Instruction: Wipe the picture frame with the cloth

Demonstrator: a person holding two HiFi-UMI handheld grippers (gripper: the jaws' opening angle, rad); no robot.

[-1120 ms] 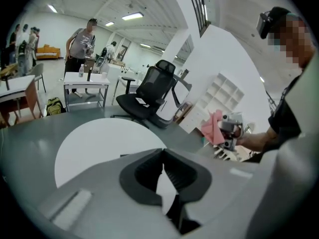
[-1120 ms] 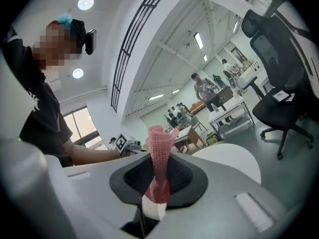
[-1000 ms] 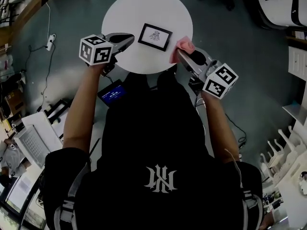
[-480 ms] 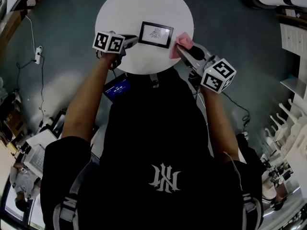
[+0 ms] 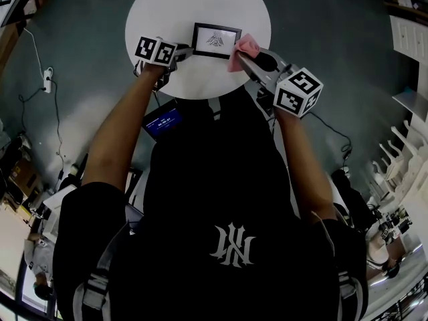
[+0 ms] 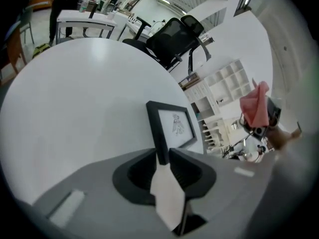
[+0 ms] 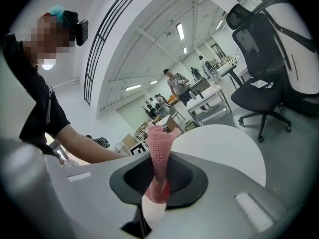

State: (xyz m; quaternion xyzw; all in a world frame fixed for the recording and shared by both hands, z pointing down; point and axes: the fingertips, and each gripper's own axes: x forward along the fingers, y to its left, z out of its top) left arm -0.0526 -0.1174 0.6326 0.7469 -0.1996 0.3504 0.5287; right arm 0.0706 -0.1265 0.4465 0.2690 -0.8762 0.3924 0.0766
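the round white counter (image 5: 200, 5) sits ahead of the person, and both grippers reach over its near half. the left gripper (image 5: 184, 53) comes in from the left with its marker cube (image 5: 155, 50) behind it. in the left gripper view its jaws are closed tight on one side bar of the picture frame (image 6: 172, 126), with the black bar running straight down into the narrow slot between the two pads. the frame (image 5: 215, 40) is black with a white sheet and a small dark drawing behind the glass. it lies near the counter's middle in the head view. whether its bottom touches the surface cannot be told. the right gripper (image 5: 249, 62) comes in from the right, cube (image 5: 296, 91) trailing, and its jaws are pinched together on the pink cloth (image 7: 159, 163), which stands up from between them as a twisted knit roll. in the head view the cloth (image 5: 242, 49) is just beside the frame's right end. the left gripper view shows the cloth (image 6: 255, 103) apart from the frame, with a gap between the two. a black office chair (image 7: 259, 49) stands beyond the counter on the floor.
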